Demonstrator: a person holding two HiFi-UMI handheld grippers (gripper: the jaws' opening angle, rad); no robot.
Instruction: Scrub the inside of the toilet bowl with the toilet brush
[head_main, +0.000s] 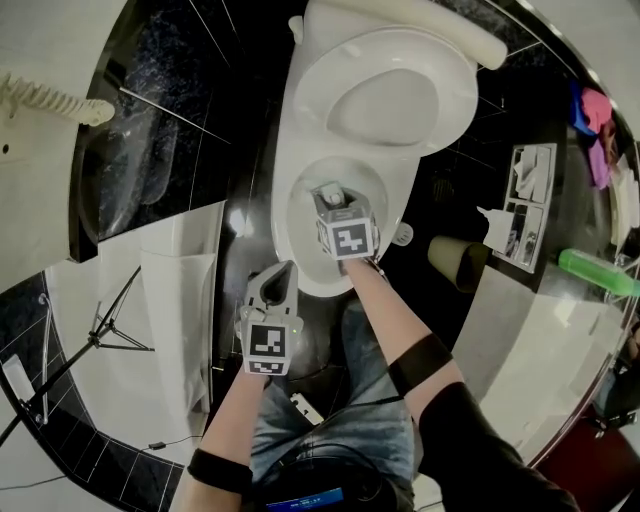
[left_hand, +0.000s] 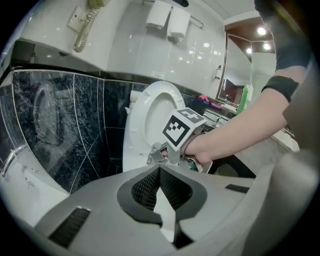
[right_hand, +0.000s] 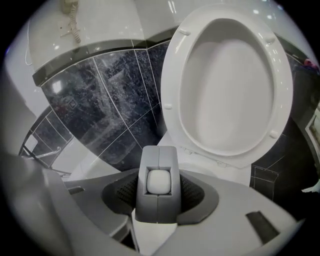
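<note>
My right gripper (right_hand: 159, 194) is clamped on the grey toilet brush handle (right_hand: 159, 156), which I hold end-on, presumably so the bristles reach down into the toilet bowl (head_main: 292, 245) at twelve o'clock. My left gripper (left_hand: 159, 172), jaws together and empty, sits at seven o'clock of the bowl, clear of the scrubbing.

We find the right tool (head_main: 338, 215) over the toilet bowl (head_main: 291, 225) with the brush handle (right_hand: 159, 182) between its jaws, the raised seat (head_main: 385, 100) behind, the left tool (head_main: 272, 290) beside the near rim, and a tripod (head_main: 100, 335) far left.
</note>
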